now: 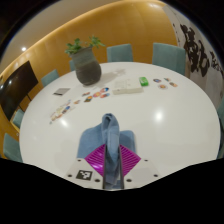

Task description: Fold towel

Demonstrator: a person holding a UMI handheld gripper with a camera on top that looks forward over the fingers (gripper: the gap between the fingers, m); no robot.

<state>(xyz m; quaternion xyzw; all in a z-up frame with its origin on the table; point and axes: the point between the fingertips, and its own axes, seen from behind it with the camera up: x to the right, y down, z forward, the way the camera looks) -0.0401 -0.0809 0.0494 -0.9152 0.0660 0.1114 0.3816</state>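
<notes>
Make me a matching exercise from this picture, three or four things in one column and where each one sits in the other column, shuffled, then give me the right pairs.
Things:
1. blue towel
2. potted plant
3. green object
4. teal chair

Places:
A. beyond the far edge of the white table
B. on the table, beside the white paper
C. held between the fingers of the gripper, hanging over the table's near side
D. standing on the far part of the table, in a grey pot

Pairs: 1-C, 2-D, 3-B, 4-A
</notes>
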